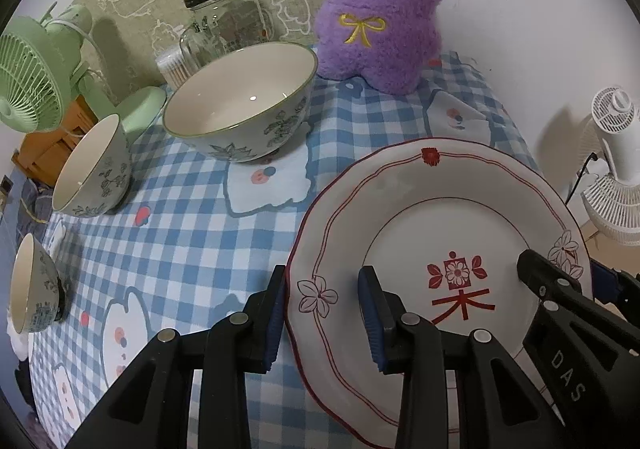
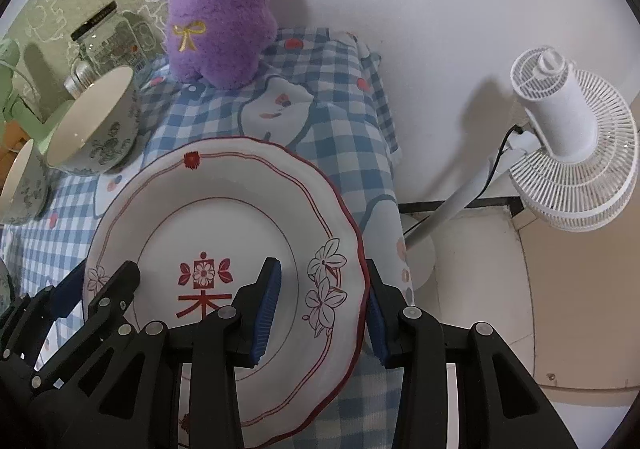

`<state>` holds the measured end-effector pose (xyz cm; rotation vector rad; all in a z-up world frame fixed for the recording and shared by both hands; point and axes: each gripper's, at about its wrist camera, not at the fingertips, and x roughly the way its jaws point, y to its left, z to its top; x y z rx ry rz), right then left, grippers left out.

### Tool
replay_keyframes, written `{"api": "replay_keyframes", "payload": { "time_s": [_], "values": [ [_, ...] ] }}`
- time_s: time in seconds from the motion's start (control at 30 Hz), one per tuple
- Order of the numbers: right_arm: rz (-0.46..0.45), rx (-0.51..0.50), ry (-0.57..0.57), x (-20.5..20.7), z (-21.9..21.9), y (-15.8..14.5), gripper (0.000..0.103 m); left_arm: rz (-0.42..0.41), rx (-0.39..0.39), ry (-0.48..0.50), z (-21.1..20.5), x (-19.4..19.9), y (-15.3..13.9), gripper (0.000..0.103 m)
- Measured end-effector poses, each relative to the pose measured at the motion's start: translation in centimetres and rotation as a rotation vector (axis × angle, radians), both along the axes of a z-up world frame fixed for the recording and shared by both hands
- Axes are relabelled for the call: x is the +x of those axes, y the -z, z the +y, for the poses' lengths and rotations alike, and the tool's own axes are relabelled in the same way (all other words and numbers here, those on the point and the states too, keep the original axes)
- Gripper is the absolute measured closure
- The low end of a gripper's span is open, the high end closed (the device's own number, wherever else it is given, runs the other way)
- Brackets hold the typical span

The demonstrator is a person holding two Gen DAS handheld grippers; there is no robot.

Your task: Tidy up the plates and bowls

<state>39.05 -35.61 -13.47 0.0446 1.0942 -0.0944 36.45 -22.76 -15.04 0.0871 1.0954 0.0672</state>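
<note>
White plate with red trim gripped at opposite rim edges by both grippers, held tilted above checked cloth on counter. Left gripper jaws clamped across left rim; right gripper jaws clamped across right rim. Three floral bowls set at left: large bowl, mid bowl, small bowl. Purple plush and jar seen behind. White fan seen beyond counter edge.

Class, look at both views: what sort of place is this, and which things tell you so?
Most likely a home room with a small table: a checked tablecloth, a purple plush toy against the wall, and a white standing fan on the floor.
</note>
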Motion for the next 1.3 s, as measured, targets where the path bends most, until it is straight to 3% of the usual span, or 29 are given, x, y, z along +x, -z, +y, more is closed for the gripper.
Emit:
{"api": "replay_keyframes", "payload": {
  "time_s": [0.8, 0.97, 1.3],
  "values": [
    [-0.073, -0.005, 0.059, -6.0, 2.9, -5.5, 0.06, -0.083, -0.015, 0.048, 2.9, -4.6, -5.4, 0.069],
    [-0.071, -0.015, 0.069, -7.4, 3.5, -5.5, 0.063, -0.103, -0.015, 0.063, 3.5, -6.1, -6.3, 0.069],
    [-0.054, -0.004, 0.095, -8.8, 4.0, -3.8, 0.063, -0.063, -0.03, 0.063, 4.5, -7.7, -4.7, 0.069]
  ]
}}
